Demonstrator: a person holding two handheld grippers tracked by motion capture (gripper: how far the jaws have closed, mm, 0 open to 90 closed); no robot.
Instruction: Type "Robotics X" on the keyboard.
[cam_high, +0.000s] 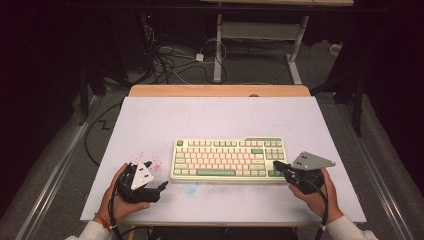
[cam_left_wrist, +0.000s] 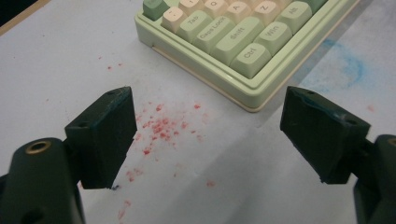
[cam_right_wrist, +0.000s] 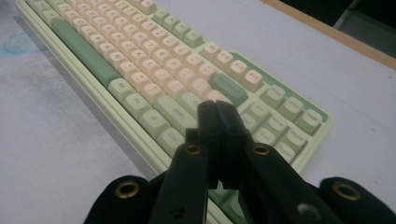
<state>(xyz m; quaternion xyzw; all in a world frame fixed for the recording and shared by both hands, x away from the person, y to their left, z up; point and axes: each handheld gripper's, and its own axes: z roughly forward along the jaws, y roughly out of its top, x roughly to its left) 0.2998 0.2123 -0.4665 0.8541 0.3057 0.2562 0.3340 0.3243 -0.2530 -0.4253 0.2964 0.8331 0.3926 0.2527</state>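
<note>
Right gripper (cam_right_wrist: 217, 109): I'm holding it pressed closed, empty — tips hovering over the keyboard (cam_right_wrist: 154, 70).
Left gripper (cam_left_wrist: 205, 135): I'm keeping it wide apart — keyboard corner just ahead.

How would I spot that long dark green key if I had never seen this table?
Find the pale table, then the green and cream keyboard lying near its front edge between the two hand-held grippers. On the row nearest the person sits the long key. It is far wider than any neighbour and a deeper green than the pale keys beside it.
</note>
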